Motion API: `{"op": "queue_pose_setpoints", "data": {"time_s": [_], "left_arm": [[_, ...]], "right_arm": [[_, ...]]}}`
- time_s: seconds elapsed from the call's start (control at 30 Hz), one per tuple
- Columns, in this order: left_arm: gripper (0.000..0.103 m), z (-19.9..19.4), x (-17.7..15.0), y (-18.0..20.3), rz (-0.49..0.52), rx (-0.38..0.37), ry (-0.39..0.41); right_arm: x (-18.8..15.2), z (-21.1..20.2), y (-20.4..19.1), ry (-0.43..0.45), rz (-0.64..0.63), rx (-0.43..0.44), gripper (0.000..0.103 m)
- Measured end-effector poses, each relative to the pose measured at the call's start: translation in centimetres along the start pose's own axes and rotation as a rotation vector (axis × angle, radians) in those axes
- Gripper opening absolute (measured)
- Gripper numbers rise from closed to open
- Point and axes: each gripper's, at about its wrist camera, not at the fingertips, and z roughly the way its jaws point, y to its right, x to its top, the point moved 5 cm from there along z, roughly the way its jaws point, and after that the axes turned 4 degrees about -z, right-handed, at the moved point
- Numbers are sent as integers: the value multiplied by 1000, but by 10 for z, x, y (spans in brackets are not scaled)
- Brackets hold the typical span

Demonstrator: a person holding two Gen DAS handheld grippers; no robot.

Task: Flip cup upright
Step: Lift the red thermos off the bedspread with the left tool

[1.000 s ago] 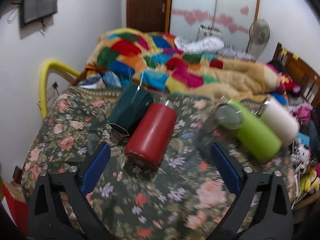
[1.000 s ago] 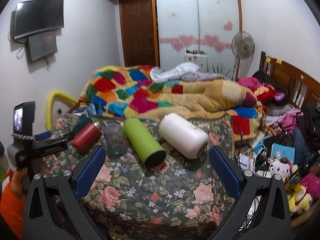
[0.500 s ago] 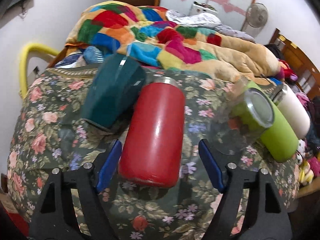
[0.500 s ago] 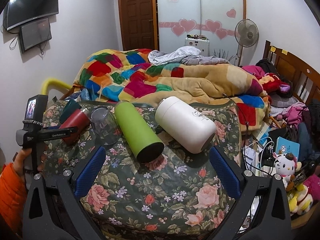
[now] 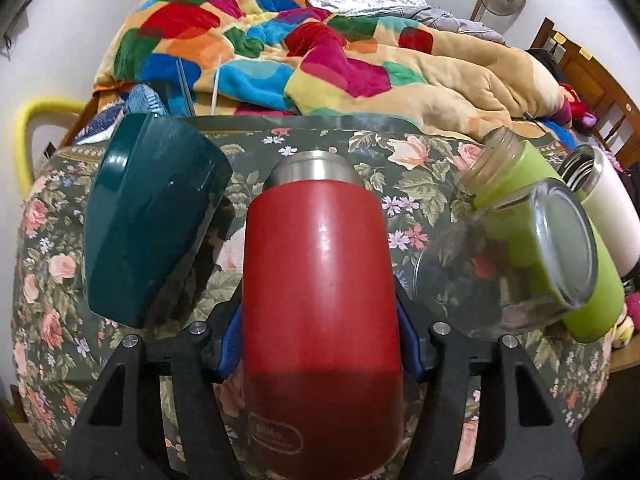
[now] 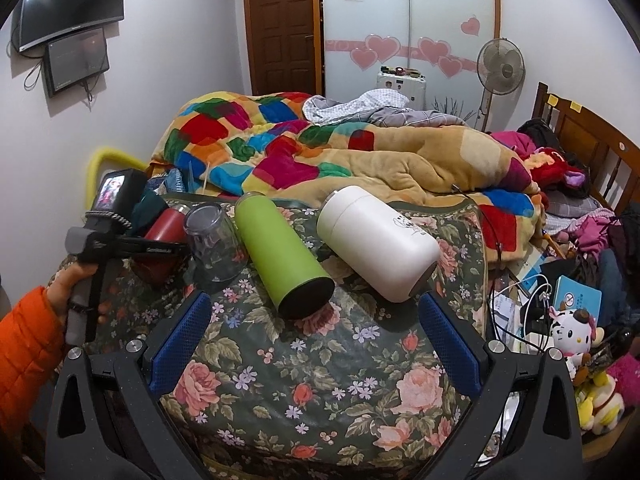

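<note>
A red cup [image 5: 320, 288] lies on its side on the floral-covered table [image 5: 400, 152], its steel rim pointing away. My left gripper [image 5: 320, 336] is shut on the red cup, its blue pads pressed against both sides near the base. In the right wrist view the red cup [image 6: 168, 224] and the left gripper [image 6: 120, 240] show at the far left. My right gripper [image 6: 316, 340] is open and empty above the table's front part, short of the green bottle [image 6: 284, 256] and white bottle [image 6: 376, 240].
A teal cup [image 5: 152, 220] lies left of the red cup. A clear glass jar [image 5: 516, 256], the green bottle [image 5: 560, 240] and the white bottle [image 5: 612, 208] lie to its right. A patchwork blanket [image 5: 320, 52] is heaped behind the table. Clutter and toys [image 6: 572, 340] sit at the right.
My left gripper moved forward around the red cup and closed on it. My right gripper stayed open and shifted only slightly.
</note>
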Motion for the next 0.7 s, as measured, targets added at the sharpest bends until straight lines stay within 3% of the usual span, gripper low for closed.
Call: {"op": "queue_pose_setpoints", "data": {"time_s": [0.27, 0.57, 0.7], "left_arm": [[61, -33, -19, 1, 3, 40, 48], [61, -125, -41, 31, 103, 19, 168], [61, -160, -48, 57, 153, -29, 211]], "right_arm": [[0, -9, 0, 10, -7, -2, 103], [5, -34, -7, 68, -11, 7, 103], [5, -49, -10, 97, -16, 11, 103]]}}
